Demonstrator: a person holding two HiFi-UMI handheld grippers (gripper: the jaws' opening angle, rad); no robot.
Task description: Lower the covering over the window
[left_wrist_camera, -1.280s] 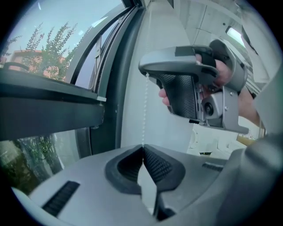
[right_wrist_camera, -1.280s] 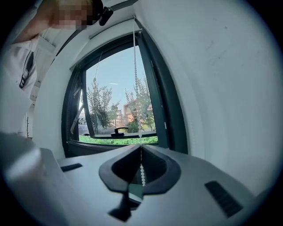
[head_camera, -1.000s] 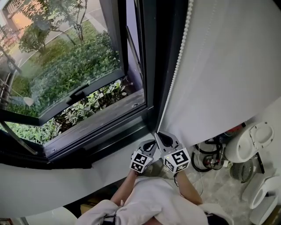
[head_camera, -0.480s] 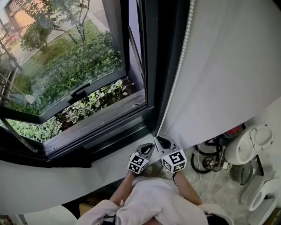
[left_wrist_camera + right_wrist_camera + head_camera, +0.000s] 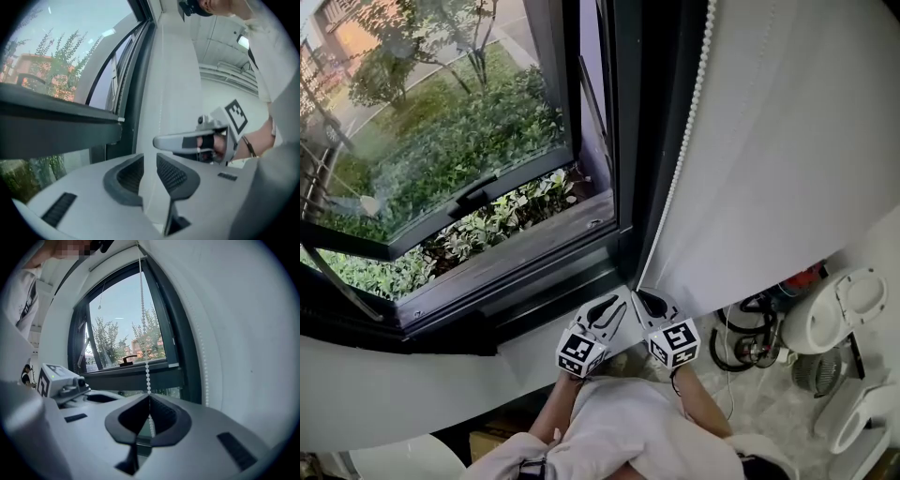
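Matt cloth blind, seemingly plastic chain

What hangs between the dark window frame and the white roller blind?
A white bead chain, running down beside the white roller blind and dark window frame into the shut right gripper; the head view shows it.

The right gripper pinches the white bead chain between closed jaws, the chain rising past the dark window frame, white roller blind at right
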